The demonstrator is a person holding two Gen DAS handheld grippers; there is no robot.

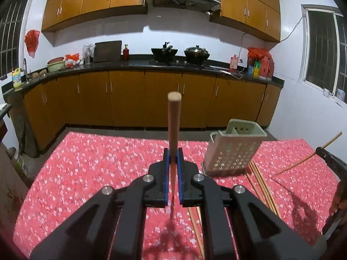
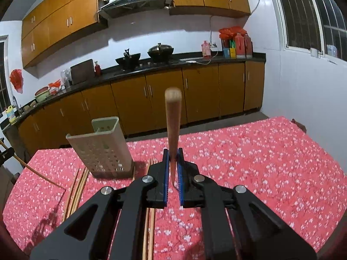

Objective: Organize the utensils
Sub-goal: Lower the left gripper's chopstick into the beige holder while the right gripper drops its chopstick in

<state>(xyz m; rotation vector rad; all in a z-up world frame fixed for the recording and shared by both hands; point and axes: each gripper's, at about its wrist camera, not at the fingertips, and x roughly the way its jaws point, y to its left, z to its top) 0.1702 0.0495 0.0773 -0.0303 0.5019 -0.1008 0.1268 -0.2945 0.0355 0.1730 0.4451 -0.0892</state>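
My left gripper (image 1: 173,155) is shut on a wooden chopstick (image 1: 173,119) that points up and away from the camera. My right gripper (image 2: 173,153) is shut on another wooden chopstick (image 2: 172,121), also pointing up. A pale green perforated utensil holder (image 1: 233,149) stands on the red floral tablecloth (image 1: 97,162); it also shows in the right wrist view (image 2: 102,147). Several loose chopsticks (image 1: 262,186) lie on the cloth beside the holder, also seen in the right wrist view (image 2: 77,191). The right gripper with its chopstick (image 1: 308,158) shows at the right edge of the left wrist view.
The table with the red cloth (image 2: 260,162) ends a little behind the holder. Beyond it runs a kitchen counter (image 1: 151,65) with woks, bottles and bags, over brown cabinets. Windows are on the side walls.
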